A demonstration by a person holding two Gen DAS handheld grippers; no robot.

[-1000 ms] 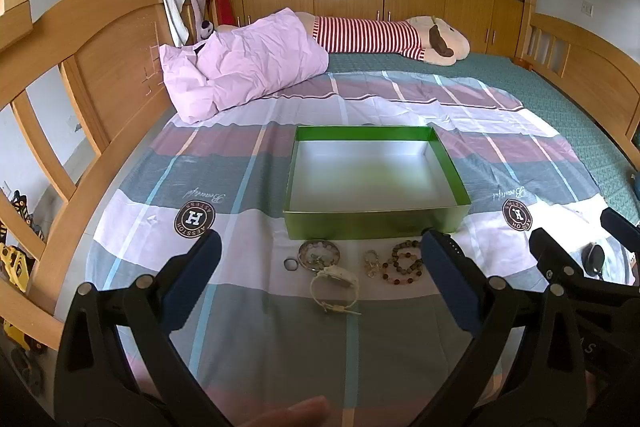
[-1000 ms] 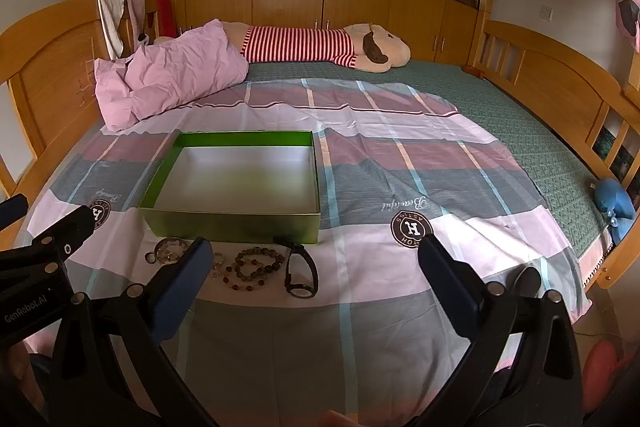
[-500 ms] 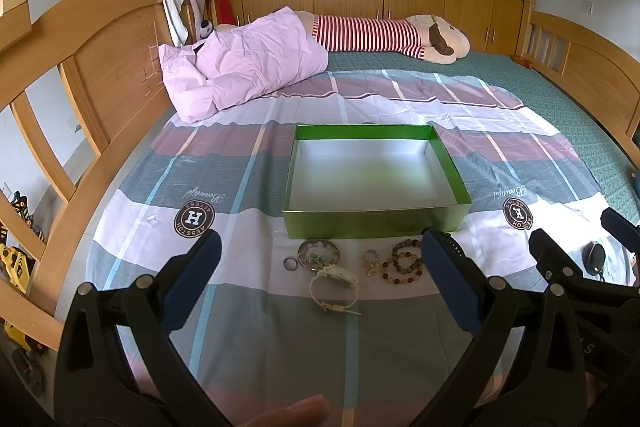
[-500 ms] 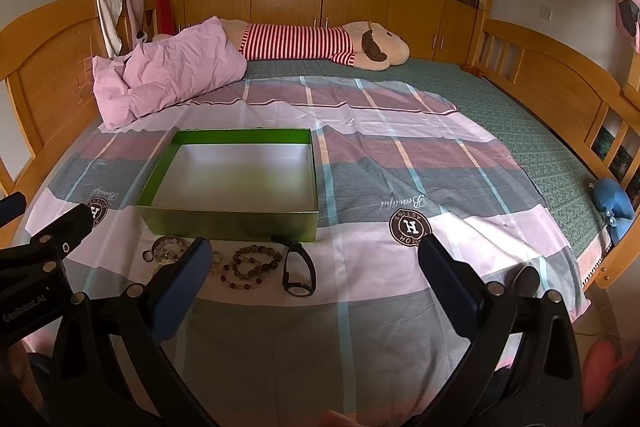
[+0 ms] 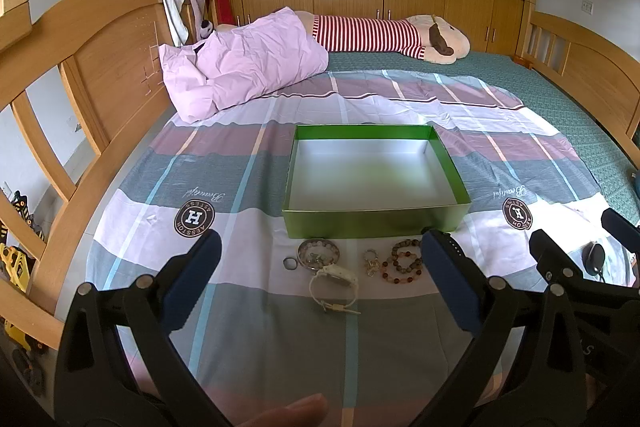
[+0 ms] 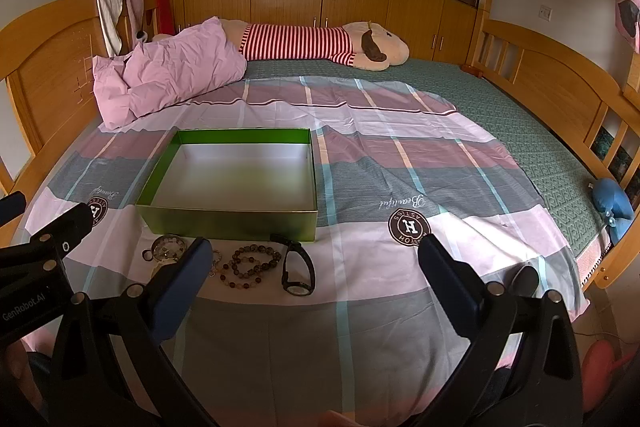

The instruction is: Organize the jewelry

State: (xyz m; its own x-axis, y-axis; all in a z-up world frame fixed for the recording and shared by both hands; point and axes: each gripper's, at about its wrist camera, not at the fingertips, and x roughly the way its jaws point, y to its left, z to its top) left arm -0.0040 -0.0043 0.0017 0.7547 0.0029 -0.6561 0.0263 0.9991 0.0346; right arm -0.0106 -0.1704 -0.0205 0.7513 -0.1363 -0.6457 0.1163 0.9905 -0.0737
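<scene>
An empty green box (image 5: 372, 223) (image 6: 228, 223) sits on the striped bedspread. Jewelry lies in a row before its near wall: a small ring (image 5: 289, 263), a pale bead bracelet (image 5: 319, 254), a white watch (image 5: 335, 281), a metal charm (image 5: 371, 261), a brown bead bracelet (image 5: 403, 262) (image 6: 249, 265) and a black watch (image 6: 297, 269). My left gripper (image 5: 320, 259) is open, hovering above the white watch and bracelets. My right gripper (image 6: 312, 263) is open, just short of the black watch. Neither holds anything.
A pink pillow (image 5: 244, 63) and a striped plush toy (image 5: 384, 35) lie at the far end of the bed. Wooden bed rails (image 5: 100, 67) run along both sides. A blue object (image 6: 612, 201) rests at the right edge.
Both views have shifted very slightly; the right gripper has edged a little toward the jewelry. Both grippers stay open.
</scene>
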